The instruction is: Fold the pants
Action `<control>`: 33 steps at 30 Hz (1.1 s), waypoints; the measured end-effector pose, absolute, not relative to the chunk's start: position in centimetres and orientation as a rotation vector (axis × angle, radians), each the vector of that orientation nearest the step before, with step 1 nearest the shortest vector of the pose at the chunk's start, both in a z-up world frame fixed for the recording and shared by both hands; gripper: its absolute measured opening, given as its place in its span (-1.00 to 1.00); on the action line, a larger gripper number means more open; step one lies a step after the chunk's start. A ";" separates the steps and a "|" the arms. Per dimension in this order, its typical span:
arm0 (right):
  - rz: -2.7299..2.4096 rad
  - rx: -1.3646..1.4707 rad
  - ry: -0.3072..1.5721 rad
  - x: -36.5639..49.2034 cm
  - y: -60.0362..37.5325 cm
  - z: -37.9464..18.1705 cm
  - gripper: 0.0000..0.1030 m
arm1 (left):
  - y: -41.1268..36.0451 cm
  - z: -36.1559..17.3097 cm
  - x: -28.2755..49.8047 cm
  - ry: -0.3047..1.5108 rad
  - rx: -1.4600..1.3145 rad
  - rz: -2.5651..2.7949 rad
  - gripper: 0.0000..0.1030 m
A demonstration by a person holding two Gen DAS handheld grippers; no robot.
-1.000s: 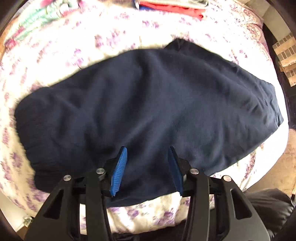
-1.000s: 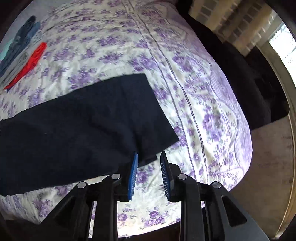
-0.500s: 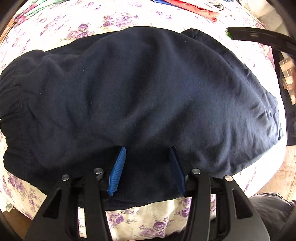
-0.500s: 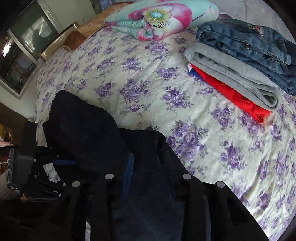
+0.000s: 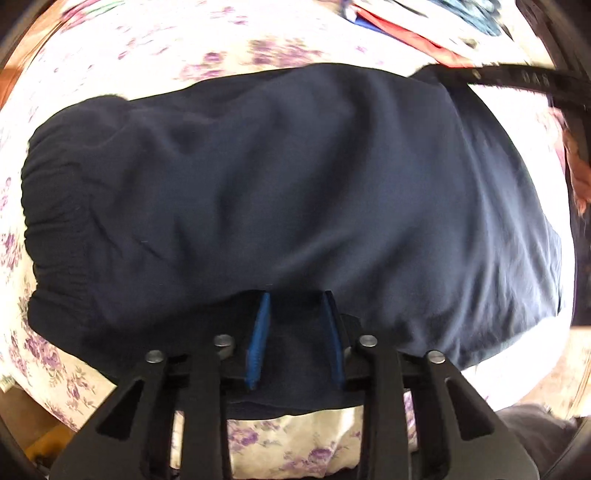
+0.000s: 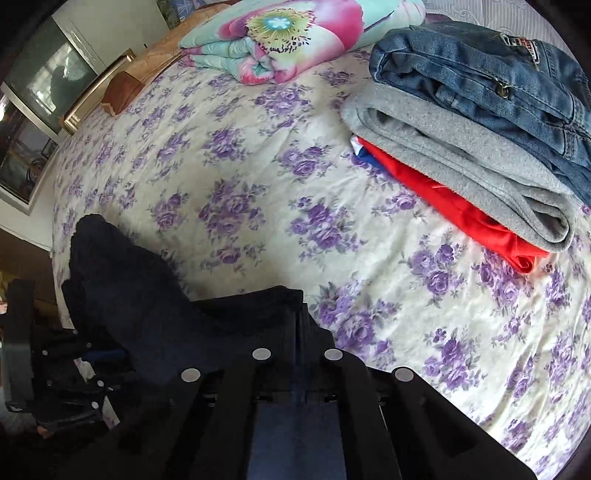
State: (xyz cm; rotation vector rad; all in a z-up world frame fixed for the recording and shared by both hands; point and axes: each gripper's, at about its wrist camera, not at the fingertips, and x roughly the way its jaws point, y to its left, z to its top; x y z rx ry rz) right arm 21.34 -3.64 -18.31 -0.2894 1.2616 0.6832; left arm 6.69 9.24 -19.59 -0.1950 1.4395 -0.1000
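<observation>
Dark navy pants (image 5: 295,192) lie across the floral bedspread (image 5: 258,439), elastic waistband at the left. My left gripper (image 5: 295,306) is open, its blue pads straddling the near edge of the pants, with cloth lying between them. My right gripper (image 6: 297,314) is shut on a fold of the pants (image 6: 155,314); its fingers are pressed together with dark cloth draped over the left one. The right gripper's black frame also shows in the left wrist view (image 5: 517,81) at the pants' far right corner.
A stack of folded clothes, jeans (image 6: 480,74) over a grey garment (image 6: 461,170) over a red one (image 6: 461,214), lies at the right. A folded flowered quilt (image 6: 295,33) sits at the far end. The bedspread (image 6: 258,184) lies bare between. The bed's near edge drops off below the left gripper.
The right gripper has closed on the pants' leg end and carried it over toward the waistband side. The left gripper has narrowed over the near edge.
</observation>
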 end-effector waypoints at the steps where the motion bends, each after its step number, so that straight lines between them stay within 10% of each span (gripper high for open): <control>1: 0.675 -0.312 1.270 21.6 -3.3 -19.3 -0.97 | 9.7 -20.2 7.1 1.461 -0.219 -0.100 -0.57; 8: 0.651 -0.237 1.337 22.9 -3.6 -23.6 -0.89 | 9.1 -20.1 7.7 1.479 -0.129 -0.112 -0.58; 16: 0.596 -0.050 1.178 20.2 -12.1 -14.4 -0.52 | 4.2 -12.2 12.9 1.324 -0.103 -0.332 -0.36; 20: 0.582 0.034 1.253 15.3 -16.2 -15.5 -0.83 | -0.7 -14.7 17.9 1.370 -0.040 -0.379 -0.38; 33: 0.489 0.194 1.383 0.6 -18.2 -25.6 -0.89 | -4.8 -18.9 22.7 1.422 0.070 -0.333 -0.71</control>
